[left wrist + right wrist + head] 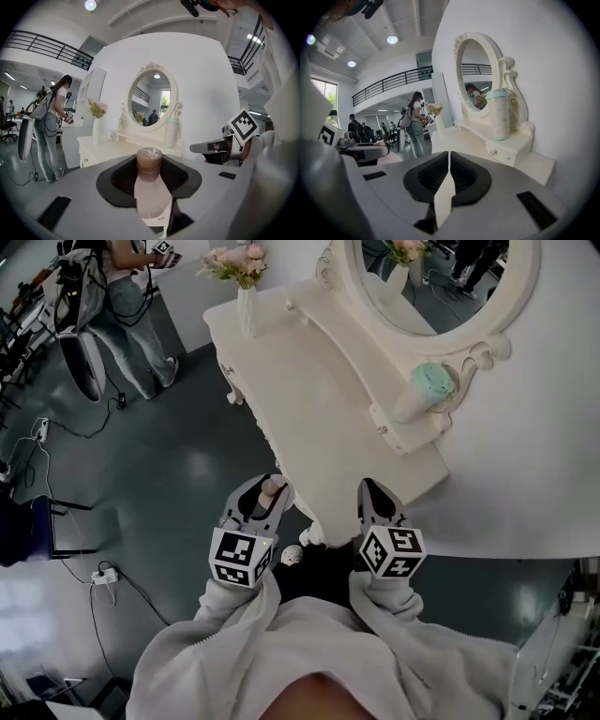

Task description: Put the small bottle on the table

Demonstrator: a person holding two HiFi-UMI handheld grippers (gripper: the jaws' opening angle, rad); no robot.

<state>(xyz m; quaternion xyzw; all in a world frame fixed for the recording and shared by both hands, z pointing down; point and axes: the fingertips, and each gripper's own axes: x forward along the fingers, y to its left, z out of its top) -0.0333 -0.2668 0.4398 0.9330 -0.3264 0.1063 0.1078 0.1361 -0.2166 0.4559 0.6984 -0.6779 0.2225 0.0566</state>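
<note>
A small pale pink bottle with a brown cap sits between the jaws of my left gripper, which is shut on it; in the head view the bottle pokes out of that gripper just off the near corner of the white dressing table. My right gripper hovers beside it, over the table's near edge. In the right gripper view its jaws meet with nothing between them. The table lies ahead of both grippers.
On the table stand a white vase of pink flowers, an oval mirror and a tall mint-capped bottle on the raised shelf. A person stands on the dark floor at the far left, among cables and a power strip.
</note>
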